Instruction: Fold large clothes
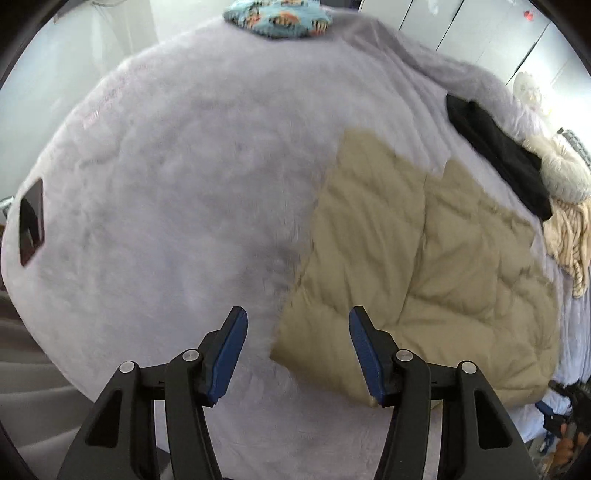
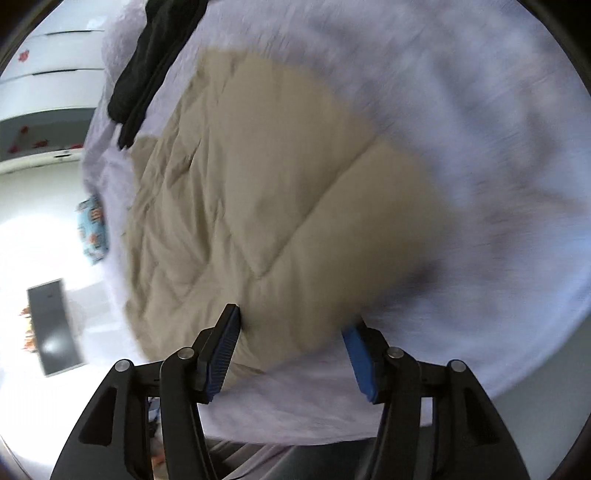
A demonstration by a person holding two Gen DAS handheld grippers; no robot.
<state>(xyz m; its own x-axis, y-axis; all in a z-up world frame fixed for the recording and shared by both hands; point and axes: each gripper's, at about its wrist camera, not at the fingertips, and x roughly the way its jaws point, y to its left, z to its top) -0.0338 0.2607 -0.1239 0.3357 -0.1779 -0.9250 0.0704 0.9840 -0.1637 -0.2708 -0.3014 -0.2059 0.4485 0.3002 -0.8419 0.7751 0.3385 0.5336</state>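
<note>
A beige quilted garment lies spread flat on a pale lilac fuzzy bed cover. My left gripper is open and empty, hovering above the garment's near left corner. In the right wrist view the same beige garment fills the middle. My right gripper is open and empty, just above the garment's near edge. The right wrist view is motion-blurred.
A black garment lies at the bed's far right, also in the right wrist view. A cream fluffy item and a striped cloth sit beside it. A blue patterned pillow is at the far end. A dark phone-like object lies left.
</note>
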